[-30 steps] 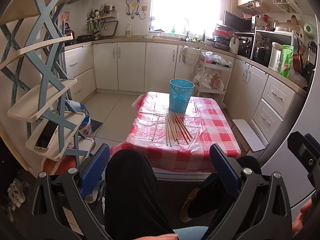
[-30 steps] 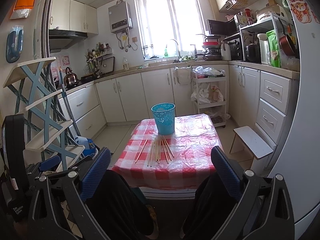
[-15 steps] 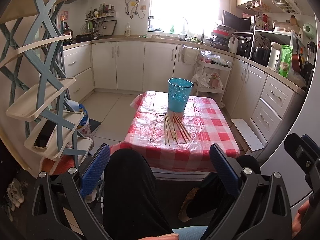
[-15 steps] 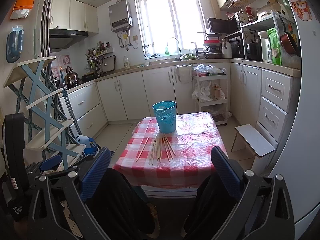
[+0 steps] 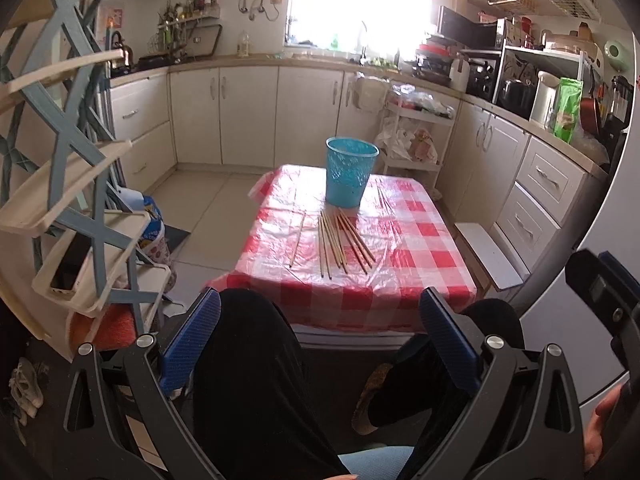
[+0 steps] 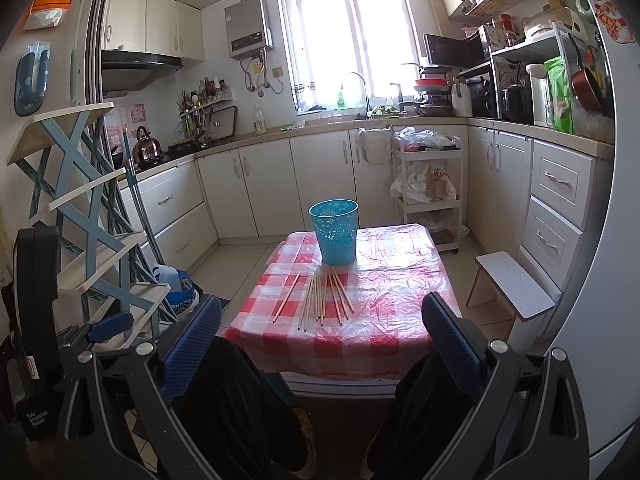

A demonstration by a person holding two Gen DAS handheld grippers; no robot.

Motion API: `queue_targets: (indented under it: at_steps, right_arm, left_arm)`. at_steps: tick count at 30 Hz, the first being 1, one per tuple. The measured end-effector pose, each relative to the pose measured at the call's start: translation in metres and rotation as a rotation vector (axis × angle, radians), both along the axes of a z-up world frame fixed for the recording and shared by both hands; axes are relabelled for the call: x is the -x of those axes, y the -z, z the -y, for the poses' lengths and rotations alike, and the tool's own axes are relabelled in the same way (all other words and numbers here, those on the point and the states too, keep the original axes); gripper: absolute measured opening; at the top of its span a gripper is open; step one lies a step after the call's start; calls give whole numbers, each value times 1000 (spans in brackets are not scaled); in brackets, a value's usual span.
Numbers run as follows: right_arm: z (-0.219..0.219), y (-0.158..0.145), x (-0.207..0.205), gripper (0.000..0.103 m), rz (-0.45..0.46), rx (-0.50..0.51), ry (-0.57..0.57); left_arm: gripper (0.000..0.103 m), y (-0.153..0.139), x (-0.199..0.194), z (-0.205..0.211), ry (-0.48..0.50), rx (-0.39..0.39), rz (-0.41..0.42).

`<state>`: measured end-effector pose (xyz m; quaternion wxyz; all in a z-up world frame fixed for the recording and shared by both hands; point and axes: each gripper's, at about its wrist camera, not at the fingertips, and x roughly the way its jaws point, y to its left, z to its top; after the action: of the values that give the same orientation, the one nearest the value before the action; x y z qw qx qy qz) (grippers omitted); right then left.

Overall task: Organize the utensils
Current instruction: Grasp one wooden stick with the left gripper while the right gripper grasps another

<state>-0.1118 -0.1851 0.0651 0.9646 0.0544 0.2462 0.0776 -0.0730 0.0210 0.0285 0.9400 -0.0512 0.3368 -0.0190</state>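
Observation:
Several wooden chopsticks (image 5: pixel 340 240) (image 6: pixel 322 298) lie side by side on a small table with a red-checked cloth (image 5: pixel 420 248) (image 6: pixel 392 292). Behind them stands an upright blue perforated basket (image 5: pixel 351 171) (image 6: pixel 334 231). A few more thin sticks (image 5: pixel 385 199) lie to the basket's right in the left wrist view. My left gripper (image 5: pixel 320 316) is open, held well short of the table above a person's dark-trousered knees. My right gripper (image 6: pixel 322 320) is open too, equally far back, with nothing between its blue pads.
A blue-and-cream tiered rack (image 5: pixel 68 184) (image 6: pixel 80 216) stands at the left, with a phone on one shelf. White cabinets (image 6: pixel 320 184) line the back and right walls. A low white stool (image 6: pixel 516 284) and a trolley (image 6: pixel 428 184) stand right of the table.
Both views have drifted slightly; the table and basket sit a little higher in the left wrist view. Both grippers stay open and far from the table.

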Motion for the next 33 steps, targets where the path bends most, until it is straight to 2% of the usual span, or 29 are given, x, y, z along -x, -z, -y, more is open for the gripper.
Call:
queue_targets:
  at_steps: [5,10,14,17,19,21,22,24,25,27,29,33]
  right_arm:
    - [0,20,-41,96,-49,5,-6]
    - [12,40,-88,96,-103,-24,25]
    - [20,59,-130,96,-133,-29,16]
    - [20,79,-167,96,-169,-24,-13]
    - [21,97,-199,96,-213,-36,-39]
    - [19,116,-229,95,-259,-41,-69]
    - [17,127,-243,91,-277,-32,-83]
    - [12,147,-271,66,-324,-14,-111]
    - [9,158,-286,61,-347,-7,-128]
    - [5,178,-314,45,-388,5,-151]
    - [0,197,-341,41,-437,-11,-180]
    - [-16,223,-387,35,-467,26,-223]
  left_arm:
    - [95,42,-34,-2,14,18,-178]
    - [95,64,-53,-4,48,71,-249]
    - [95,69,-82,-8,30,77,-242]
    - [95,68,-121,-20,-7,83,-168]
    - [95,72,-158,-23,-20,36,-121]
    - [95,82,-201,-20,-12,-37,-123]
    - [95,89,-220,-20,-10,-59,-129]
    - [95,108,-263,-21,-20,-90,-159]
    - [95,117,-281,-21,-23,-90,-177]
    - [87,135,-316,-21,-20,-93,-214]
    - [78,150,-345,-18,-11,-102,-244]
    - [72,176,-389,-10,11,-118,-281]
